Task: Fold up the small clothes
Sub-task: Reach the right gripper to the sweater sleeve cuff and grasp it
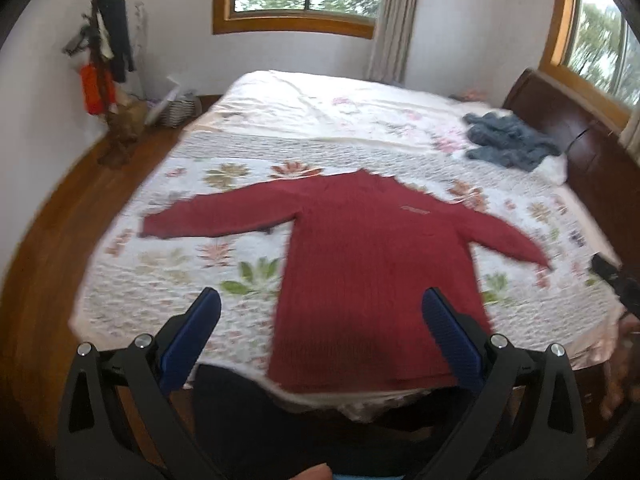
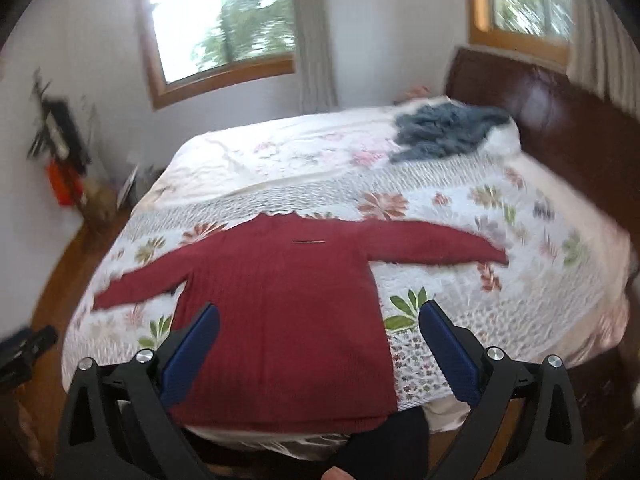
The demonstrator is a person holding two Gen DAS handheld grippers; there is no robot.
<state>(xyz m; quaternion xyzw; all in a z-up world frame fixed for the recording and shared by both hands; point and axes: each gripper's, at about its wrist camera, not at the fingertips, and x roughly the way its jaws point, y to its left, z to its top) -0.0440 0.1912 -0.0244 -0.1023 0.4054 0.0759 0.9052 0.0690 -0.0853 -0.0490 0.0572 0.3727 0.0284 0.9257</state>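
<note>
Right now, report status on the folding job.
Left gripper open, right gripper open, both empty above the bed edge. Red sweater flat, sleeves spread, unfolded. Blue garment far off, not in the way.

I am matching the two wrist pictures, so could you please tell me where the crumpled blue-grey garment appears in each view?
Left wrist view: the blue-grey garment lies at the upper right, on the bed near the headboard.
Right wrist view: the blue-grey garment sits above and right of centre, by the headboard.
Shared landmark: the red sweater spread flat on the quilt.

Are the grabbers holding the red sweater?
No. Both hand-held grippers, left and right, are open, holding nothing. The red sweater lies flat on the bed.
</note>
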